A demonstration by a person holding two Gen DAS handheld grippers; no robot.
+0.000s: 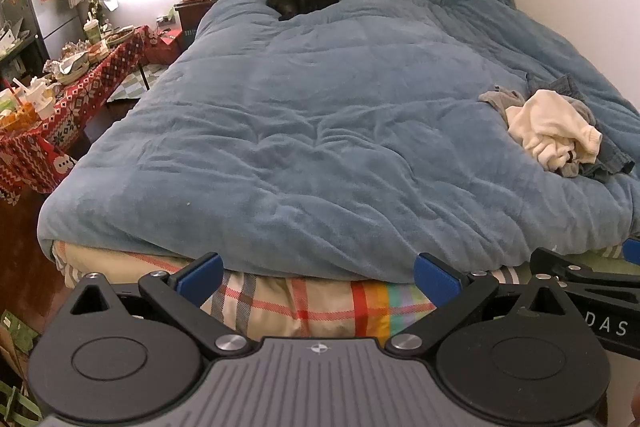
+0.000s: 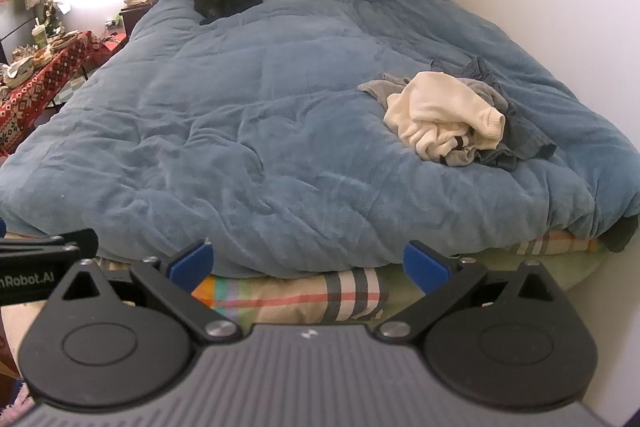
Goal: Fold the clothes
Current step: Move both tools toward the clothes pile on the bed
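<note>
Through the left wrist view, I am holding the left tool [image 1: 319, 271] at the near foot of the bed [image 1: 320, 299], its blue pads spread wide with nothing between them. The pile of clothes [image 1: 554, 131] is lying on the blue duvet [image 1: 300, 131] on the right side of the bed, well apart from this tool and off to its right. A cream garment [image 1: 548, 129] is sitting on top, with grey and dark blue pieces bunched beneath it. I am judging the step in hand as reaching for that pile, and I am thinking the way to do it well is to pinch only the cream top layer at an edge or hem, so that I am lifting one piece free rather than dragging the whole heap. A dark cat [image 1: 300, 1] is resting at the far end, well clear of the pile.

Through the right wrist view, I am seeing the right tool [image 2: 308, 265] likewise wide open and holding nothing, hovering at the near edge of the bed. The pile of clothes [image 2: 456, 117] is lying ahead and to the right of it, nearer to this tool than to the left one, so I am favouring the right tool for the first pinch.
</note>
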